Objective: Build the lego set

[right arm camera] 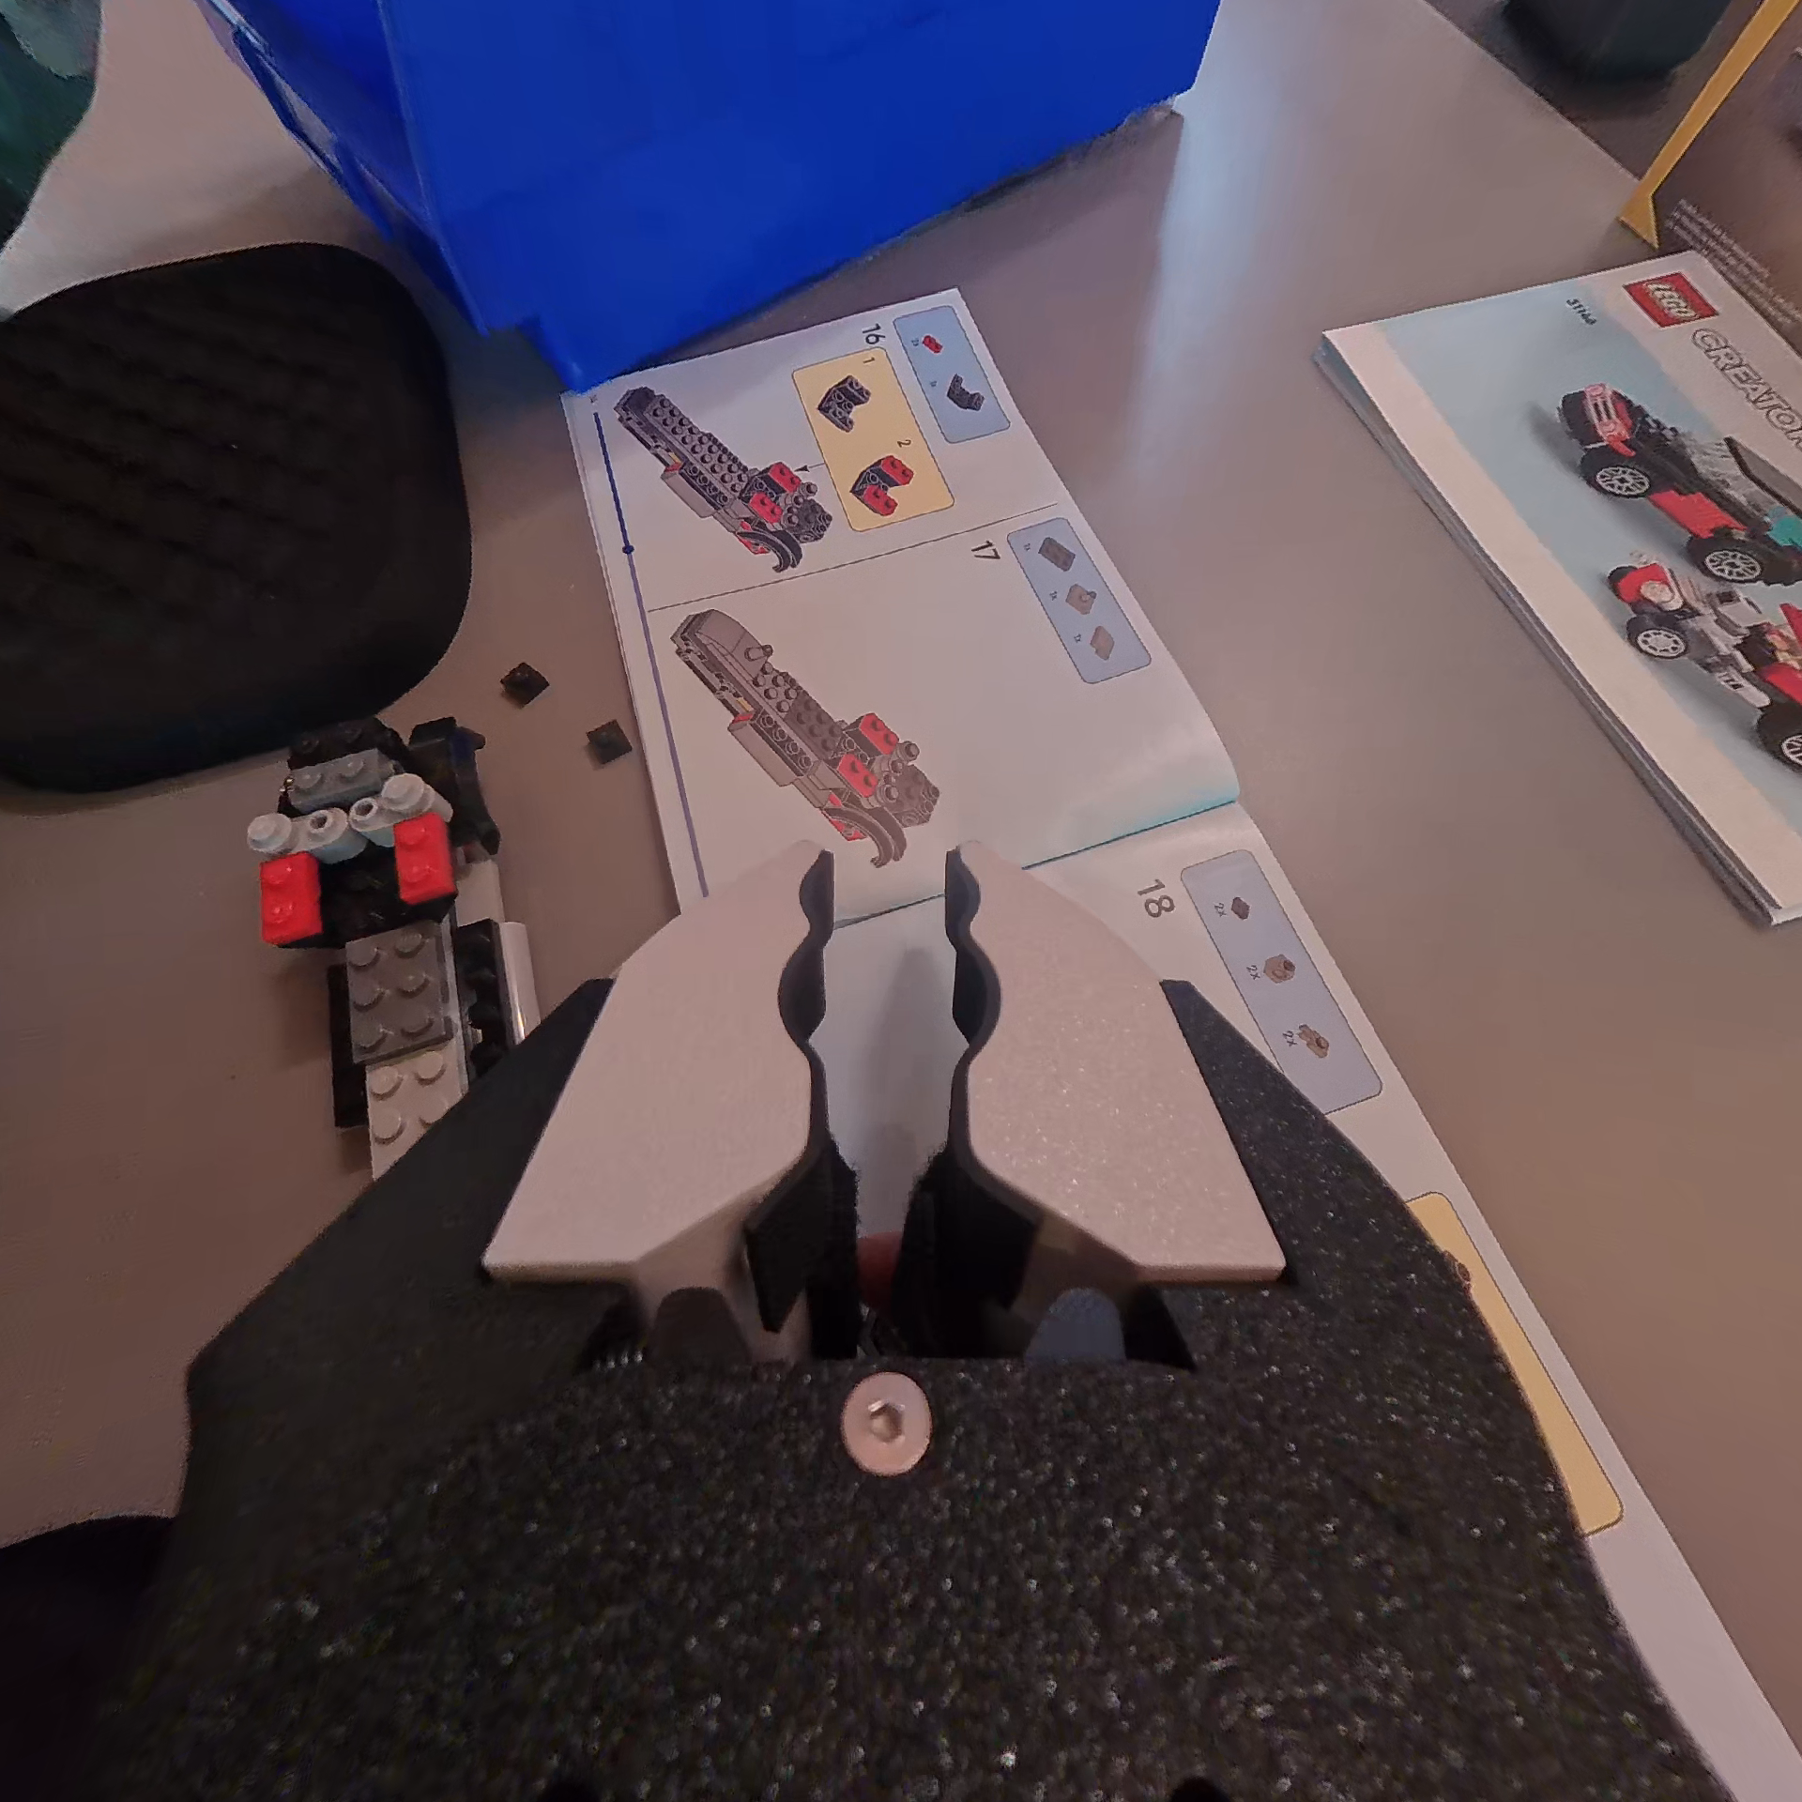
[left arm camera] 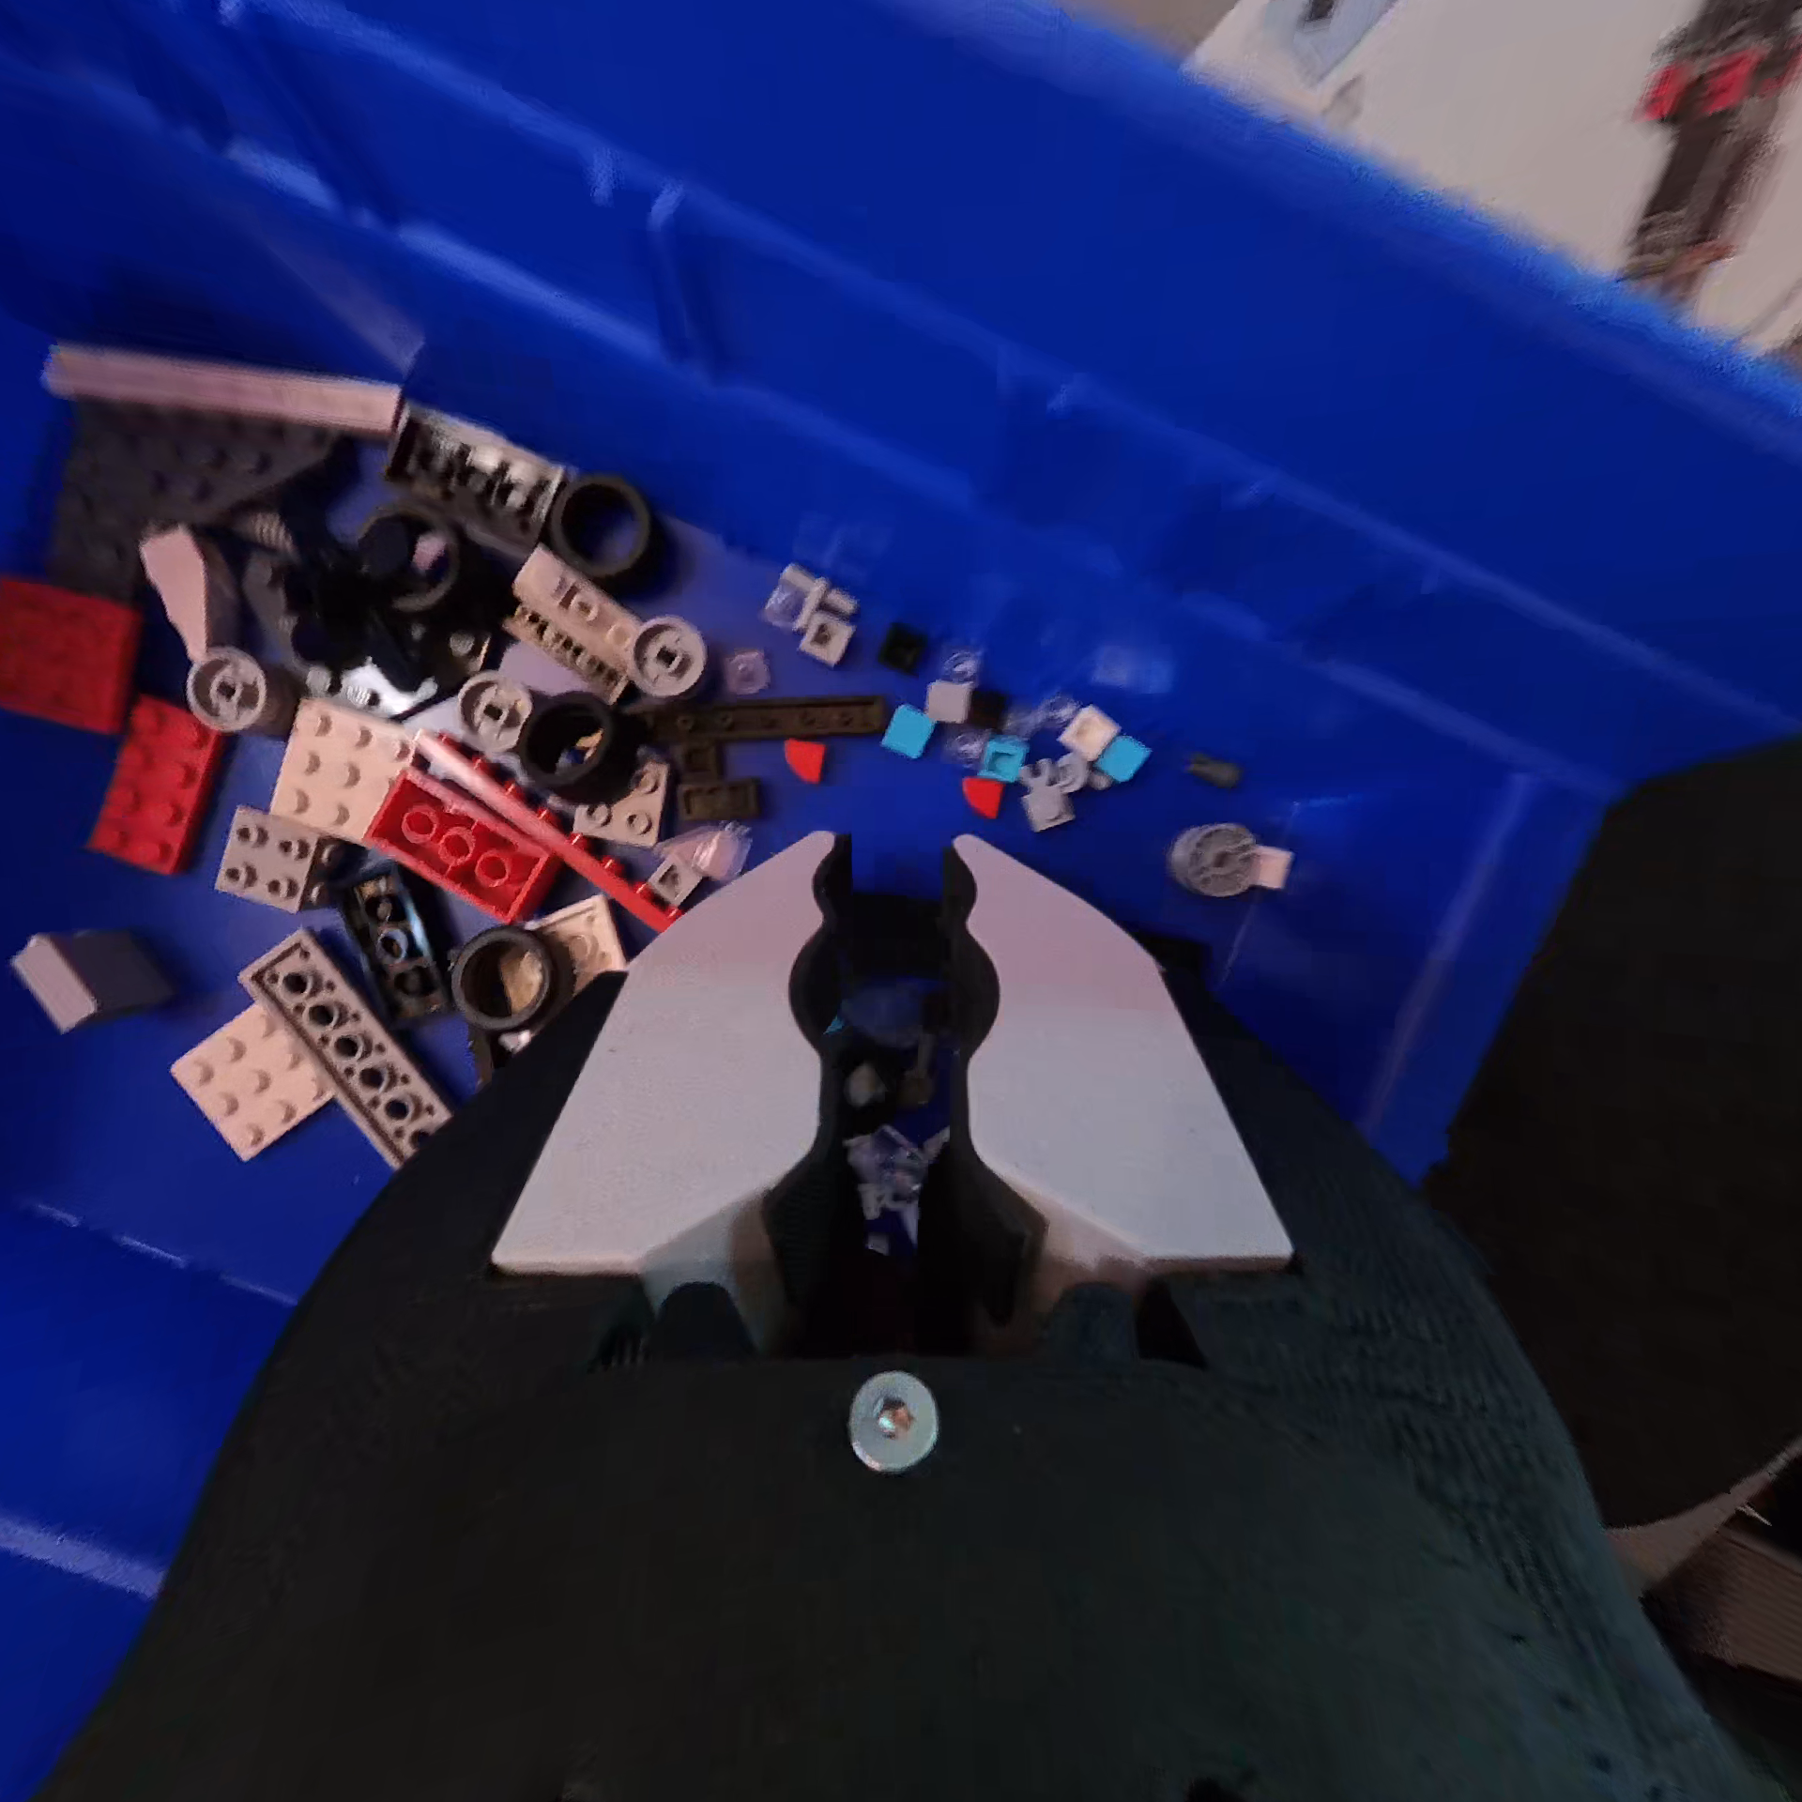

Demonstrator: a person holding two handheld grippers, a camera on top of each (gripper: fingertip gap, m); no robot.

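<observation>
Both grippers sit with their jaws a narrow gap apart and hold nothing that I can see. On my left wrist view, the left gripper (left arm camera: 895, 853) hangs over the blue bin (left arm camera: 975, 390), tips toward 12 o'clock, with the loose brick pile (left arm camera: 390, 780) spread from 9 to 11 o'clock of the tips and small tiles (left arm camera: 1014, 751) scattered at 1 o'clock; this view is blurred. On my right wrist view, the right gripper (right arm camera: 889, 863) hovers above the open instruction booklet (right arm camera: 878, 624) on the grey table (right arm camera: 1316, 683). At 9 o'clock of its tips lies the half-built car (right arm camera: 390, 926), its long axis running roughly 12 to 6, the red-and-grey engine end pointing toward 12. Two small black pieces (right arm camera: 566, 712) lie between car and booklet, and a second booklet (right arm camera: 1609, 585) rests at 2 o'clock.
</observation>
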